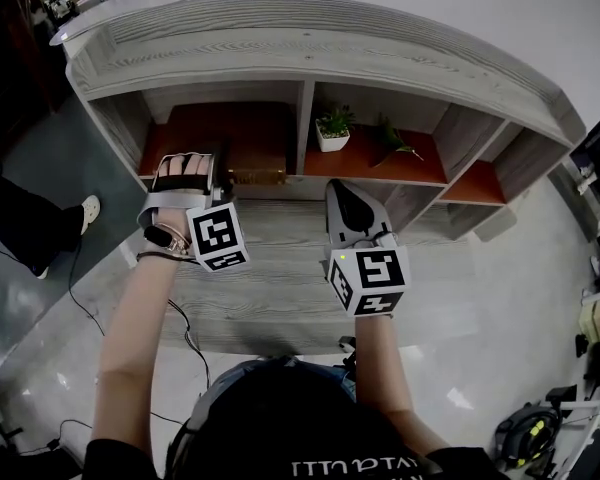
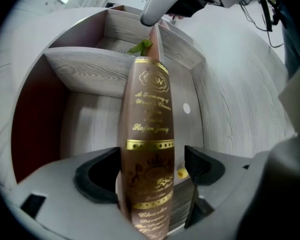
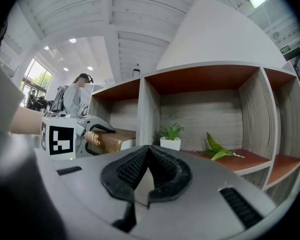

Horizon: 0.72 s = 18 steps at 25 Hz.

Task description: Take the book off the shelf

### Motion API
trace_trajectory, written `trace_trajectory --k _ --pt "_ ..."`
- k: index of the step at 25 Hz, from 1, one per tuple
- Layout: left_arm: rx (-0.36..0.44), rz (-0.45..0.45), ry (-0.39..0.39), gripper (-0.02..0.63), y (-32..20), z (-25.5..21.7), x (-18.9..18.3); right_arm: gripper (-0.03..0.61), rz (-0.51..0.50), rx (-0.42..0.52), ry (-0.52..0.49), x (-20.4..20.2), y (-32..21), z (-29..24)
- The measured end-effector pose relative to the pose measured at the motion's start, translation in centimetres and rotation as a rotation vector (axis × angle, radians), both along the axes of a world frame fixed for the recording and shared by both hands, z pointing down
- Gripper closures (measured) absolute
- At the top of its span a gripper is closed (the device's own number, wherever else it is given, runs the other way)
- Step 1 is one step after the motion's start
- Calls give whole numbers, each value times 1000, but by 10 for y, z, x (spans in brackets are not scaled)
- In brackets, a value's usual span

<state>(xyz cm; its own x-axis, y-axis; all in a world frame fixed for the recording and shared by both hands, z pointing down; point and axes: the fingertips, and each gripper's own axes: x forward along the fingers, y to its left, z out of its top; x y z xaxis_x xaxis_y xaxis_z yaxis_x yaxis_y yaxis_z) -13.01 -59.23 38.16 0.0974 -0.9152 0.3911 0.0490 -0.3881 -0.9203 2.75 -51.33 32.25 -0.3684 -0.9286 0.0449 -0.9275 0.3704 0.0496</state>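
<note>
Book (image 2: 147, 134), spine outward, sits between the jaws of the left tool (image 2: 152, 168). The jaws are spread wide: one pad seems to touch a cover and the other shows a gap, so I judge it not yet clamped. The book lies flat in the left compartment (image 1: 235, 128) of the shelf (image 1: 310, 58). Close squarely on both covers near the spine, then draw it straight out, level and clear of the divider (image 1: 304, 118). The right tool (image 3: 149, 166), jaws together and empty, hangs in front of the shelf, well apart from the potted plant (image 1: 333, 128).
</note>
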Motion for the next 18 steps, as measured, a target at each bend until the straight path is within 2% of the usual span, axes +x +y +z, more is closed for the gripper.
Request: trace_trajectory --k 4,13,18 --pt "18 7 -9 215 8 -2 -1 569 0 -2 7 -2 6 1" --pt "150 58 -6 330 29 -15 0 569 -22 3 24 -15 21 -1" --pt "159 73 26 337 40 -13 2 569 -23 4 31 -15 29 -3"
